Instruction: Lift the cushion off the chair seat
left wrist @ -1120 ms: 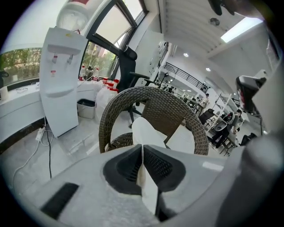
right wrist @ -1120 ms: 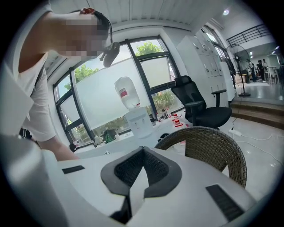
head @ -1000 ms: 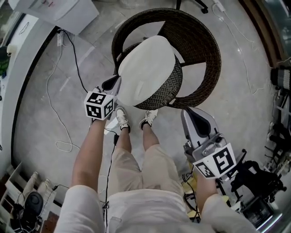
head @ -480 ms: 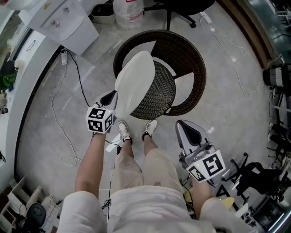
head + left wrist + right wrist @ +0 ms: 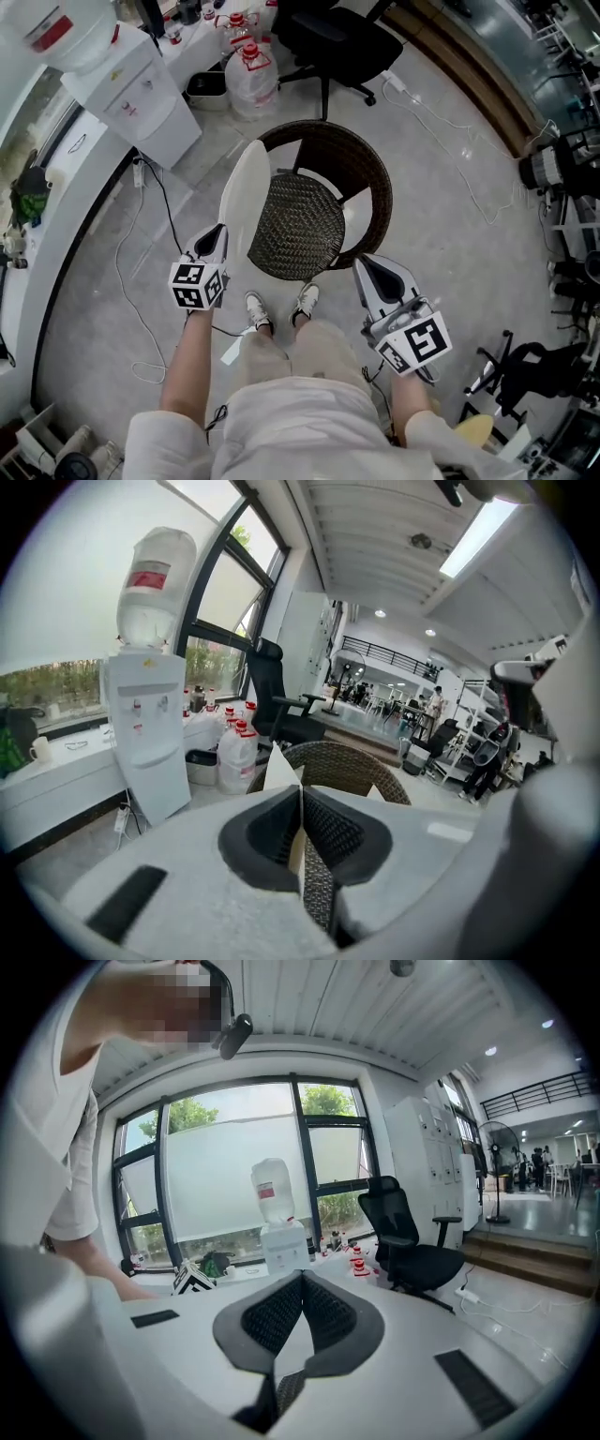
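Place: probably an open-plan office or lab.
By the windows: a water dispenser is standing, spare water jugs sitting beside a black office chair.
Floor: cables are trailing.
Overhead: strip lights are glowing.

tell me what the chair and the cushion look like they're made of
The chair looks like dark brown wicker or rattan, possibly synthetic; a matte basket weave shows on seat and curved back. The cushion is off-white, smooth and matte, likely a fabric cover; it shows as a thin, slightly curved slab. The filling is not visible.
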### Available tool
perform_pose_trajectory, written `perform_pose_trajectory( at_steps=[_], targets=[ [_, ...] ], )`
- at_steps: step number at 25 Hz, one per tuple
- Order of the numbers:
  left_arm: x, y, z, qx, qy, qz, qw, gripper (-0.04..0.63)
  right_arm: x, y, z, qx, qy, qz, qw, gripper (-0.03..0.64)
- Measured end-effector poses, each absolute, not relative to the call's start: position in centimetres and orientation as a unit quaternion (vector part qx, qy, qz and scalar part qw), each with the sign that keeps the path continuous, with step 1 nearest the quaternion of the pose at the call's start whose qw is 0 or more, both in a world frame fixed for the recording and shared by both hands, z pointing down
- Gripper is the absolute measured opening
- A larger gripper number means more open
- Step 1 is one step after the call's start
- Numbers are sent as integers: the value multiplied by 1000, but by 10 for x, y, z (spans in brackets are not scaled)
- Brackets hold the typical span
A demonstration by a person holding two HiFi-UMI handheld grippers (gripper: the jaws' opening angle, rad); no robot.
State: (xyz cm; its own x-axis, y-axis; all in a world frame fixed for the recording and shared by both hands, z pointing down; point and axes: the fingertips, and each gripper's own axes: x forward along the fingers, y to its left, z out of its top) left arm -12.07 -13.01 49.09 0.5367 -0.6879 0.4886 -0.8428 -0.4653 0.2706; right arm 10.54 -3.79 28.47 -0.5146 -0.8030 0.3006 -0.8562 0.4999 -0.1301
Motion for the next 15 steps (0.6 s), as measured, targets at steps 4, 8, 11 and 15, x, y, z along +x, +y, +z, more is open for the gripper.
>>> perform_pose_trajectory(
  at_steps=[4, 8, 11, 15],
  targets=[
    [-128, -131, 422, 854, -463, 119, 203, 23, 115, -32, 259, 493, -858, 119, 88, 2],
    [-135, -141, 341, 867, -471, 69, 146, 23, 124, -39, 233, 497, -859, 117, 51, 2],
    [-139, -141, 285, 870, -479, 31, 115, 23, 133, -45, 213, 501, -858, 104, 39, 2],
    [-143, -133, 223, 864, -495, -23, 90, 23, 150, -53, 190, 512, -854, 89, 15, 2]
  ],
)
